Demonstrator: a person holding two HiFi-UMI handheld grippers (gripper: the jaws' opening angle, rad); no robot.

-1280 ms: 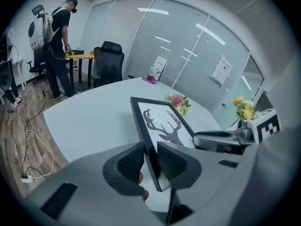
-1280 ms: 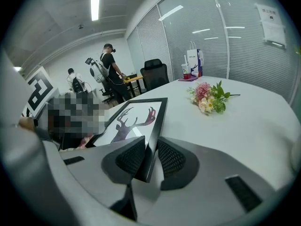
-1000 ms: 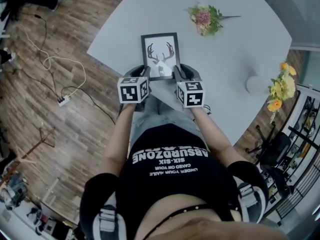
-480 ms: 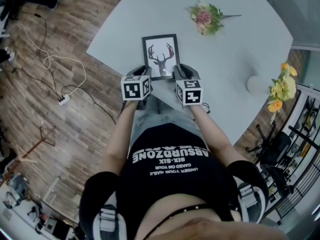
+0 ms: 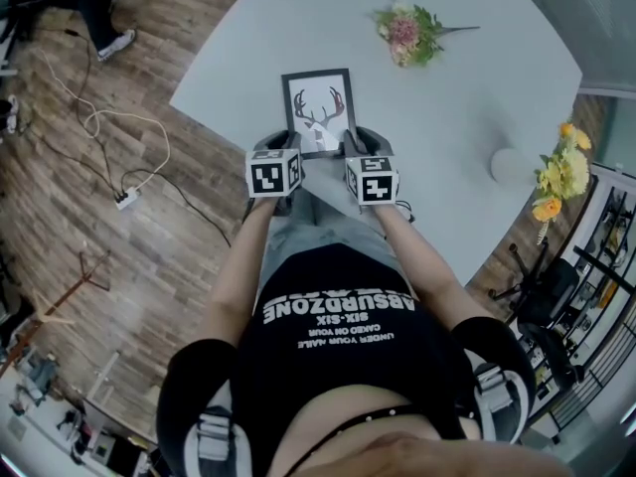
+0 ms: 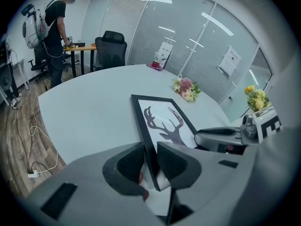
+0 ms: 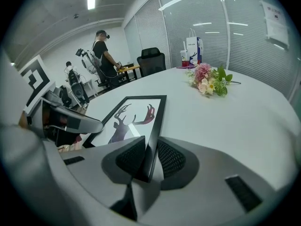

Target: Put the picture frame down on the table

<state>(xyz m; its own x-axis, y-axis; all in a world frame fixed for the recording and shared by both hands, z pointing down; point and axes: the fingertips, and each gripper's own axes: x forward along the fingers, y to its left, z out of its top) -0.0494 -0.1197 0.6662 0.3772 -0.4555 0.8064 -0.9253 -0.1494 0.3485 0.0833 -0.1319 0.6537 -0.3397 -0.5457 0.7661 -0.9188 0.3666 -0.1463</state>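
Observation:
A black picture frame [image 5: 319, 109] with a deer-head print lies over the near edge of the white table [image 5: 467, 97], facing up. My left gripper [image 5: 292, 155] is shut on the frame's left near corner, and my right gripper [image 5: 350, 151] is shut on its right near corner. In the left gripper view the frame [image 6: 163, 121] runs out from between the jaws of my left gripper [image 6: 150, 161], with my right gripper [image 6: 221, 138] beside it. In the right gripper view the frame [image 7: 136, 114] has its right edge clamped by my right gripper [image 7: 151, 160].
A bunch of pink flowers [image 5: 409, 34] lies farther back on the table. A white vase of yellow flowers [image 5: 552, 172] stands at the right edge. Cables [image 5: 109, 132] lie on the wooden floor at left. A person [image 7: 104, 55] stands by a desk with a chair [image 7: 150, 60].
Both grippers and the frame have shifted slightly forward over the table. A person's legs have come into view at the top left.

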